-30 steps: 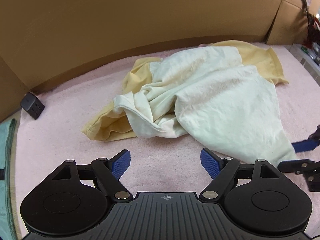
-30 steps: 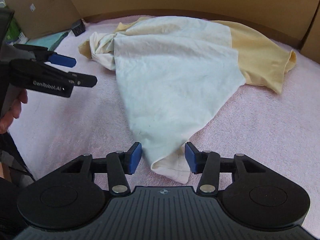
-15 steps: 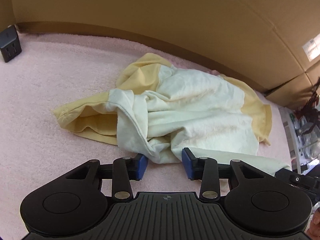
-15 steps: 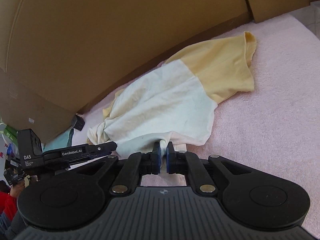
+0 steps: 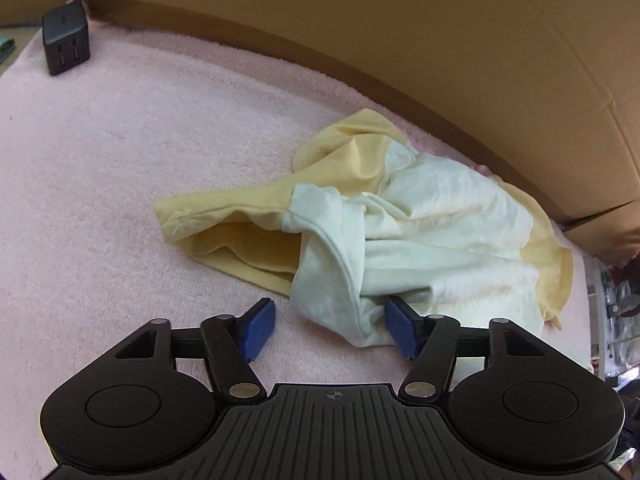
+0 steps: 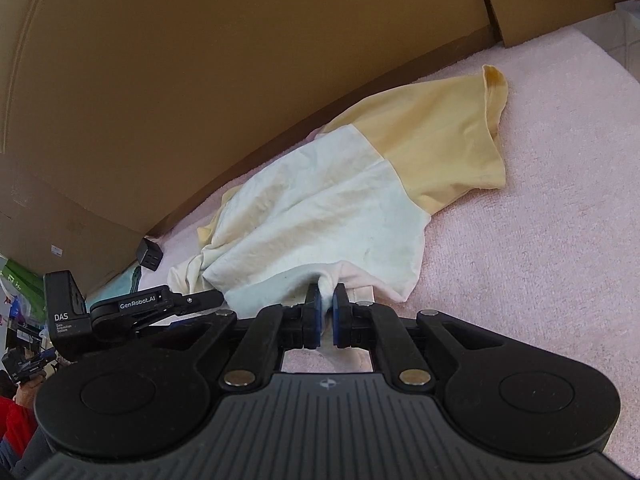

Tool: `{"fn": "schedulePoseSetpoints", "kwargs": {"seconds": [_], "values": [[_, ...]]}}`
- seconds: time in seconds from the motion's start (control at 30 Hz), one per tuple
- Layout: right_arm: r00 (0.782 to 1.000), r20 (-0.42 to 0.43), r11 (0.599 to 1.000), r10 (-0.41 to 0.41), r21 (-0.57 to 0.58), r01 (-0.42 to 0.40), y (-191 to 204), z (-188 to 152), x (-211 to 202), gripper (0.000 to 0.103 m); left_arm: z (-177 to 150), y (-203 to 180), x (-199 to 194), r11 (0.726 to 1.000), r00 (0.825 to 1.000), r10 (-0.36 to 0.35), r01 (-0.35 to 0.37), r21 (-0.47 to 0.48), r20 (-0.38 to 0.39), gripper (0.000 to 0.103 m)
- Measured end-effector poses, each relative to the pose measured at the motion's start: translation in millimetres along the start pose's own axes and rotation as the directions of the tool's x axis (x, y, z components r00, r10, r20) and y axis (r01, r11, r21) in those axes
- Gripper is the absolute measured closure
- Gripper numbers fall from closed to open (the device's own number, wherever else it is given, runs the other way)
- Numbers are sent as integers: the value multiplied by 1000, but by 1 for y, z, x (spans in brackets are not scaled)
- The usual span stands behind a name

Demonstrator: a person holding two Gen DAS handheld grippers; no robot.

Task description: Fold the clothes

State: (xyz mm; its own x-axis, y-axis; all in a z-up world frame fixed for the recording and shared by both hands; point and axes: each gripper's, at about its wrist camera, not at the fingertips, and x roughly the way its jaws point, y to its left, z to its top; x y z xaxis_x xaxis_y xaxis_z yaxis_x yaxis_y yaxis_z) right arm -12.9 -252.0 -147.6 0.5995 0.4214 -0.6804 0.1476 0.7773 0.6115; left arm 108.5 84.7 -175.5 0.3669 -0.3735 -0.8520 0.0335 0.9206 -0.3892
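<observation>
Shirt (image 5: 432,240), cream body with yellow sleeves, lay crumpled on the pink towel (image 5: 120,160) near the cardboard wall (image 5: 360,20). Not folded: left-hand sleeve opening gaped toward my left camera, the body was bunched in ridges, and nowhere did I see a straight folded edge.

My right gripper (image 6: 326,312) was pinched tight on a tuck of the cream hem; cloth rose in a small peak between the blue pads (image 6: 314,316). From that view the body fanned away from the grip toward the far yellow sleeve (image 6: 444,152), fairly smooth on that side.

My left gripper (image 5: 332,330) had its jaws wide apart, set low at the near edge of the shirt. A rolled lump of cream hem sat between the pads; the right-hand pad (image 5: 400,332) seemed to touch the cloth, though the fisheye view made contact hard to confirm. The other pad stood clear over bare towel. Nothing gripped on that side.

Judgement on progress: one part of the hem was secured, the other part bracketed but loose. The garment needed spreading flat before any fold could be laid, so sleeves, sides and the final halving all remained. A small black charger block (image 5: 66,40) sat at the far left of the towel, well apart from the shirt.
</observation>
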Motion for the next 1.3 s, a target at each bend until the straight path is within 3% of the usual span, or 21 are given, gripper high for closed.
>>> {"fn": "schedulePoseSetpoints", "kwargs": {"seconds": [0.03,0.07,0.17,0.3,0.47,0.6,0.73,0.77,0.83,0.87,0.93,1.0,1.1,1.2,1.3], "values": [[1000,0,1000,0,-1,0,0,0,0,97,1,-3,2,1000,1000,7,-7,11,-7,66],[1000,0,1000,0,-3,0,1,1,0,97,2,-5,4,1000,1000,13,-13,22,-15,75],[1000,2,1000,3,-3,-3,1,2,-1,97,1,-9,-1,999,1000,19,-19,32,-2,87],[1000,4,1000,18,13,-18,0,4,-4,97,0,-16,-12,997,999,40,-40,71,-3,88],[991,7,989,133,67,-134,-1,14,-20,97,9,-26,-37,985,998,60,-54,165,-30,88],[973,15,966,232,111,-233,-2,22,-33,97,23,-42,-61,954,995,90,-77,291,-32,88],[944,27,932,328,154,-329,-2,31,-47,97,46,-48,-78,937,994,109,-92,336,-29,86],[953,31,943,303,137,-304,-3,35,-48,97,52,-48,-75,932,990,139,-125,340,-18,79],[991,40,992,125,30,-126,-3,43,-45,97,61,-48,-56,905,970,243,-230,359,9,70],[999,37,999,25,-38,-24,-1,44,-38,96,61,-48,-45,884,956,293,-275,379,10,68],[987,43,974,-152,-164,157,2,45,-26,91,55,-48,-26,846,932,363,-333,416,8,54],[969,31,937,-245,-249,245,4,40,-14,88,41,-50,-18,828,924,383,-344,442,1,51],[962,18,921,-271,-286,265,0,30,-12,87,14,-42,-29,863,949,314,-273,425,-28,36],[966,-6,941,-258,-229,249,-12,23,-16,87,-7,-24,-36,926,970,219,-174,336,-101,36],[970,-34,959,-240,-165,232,-26,17,-16,86,-22,-7,-35,975,980,115,-79,209,-165,36]]}}
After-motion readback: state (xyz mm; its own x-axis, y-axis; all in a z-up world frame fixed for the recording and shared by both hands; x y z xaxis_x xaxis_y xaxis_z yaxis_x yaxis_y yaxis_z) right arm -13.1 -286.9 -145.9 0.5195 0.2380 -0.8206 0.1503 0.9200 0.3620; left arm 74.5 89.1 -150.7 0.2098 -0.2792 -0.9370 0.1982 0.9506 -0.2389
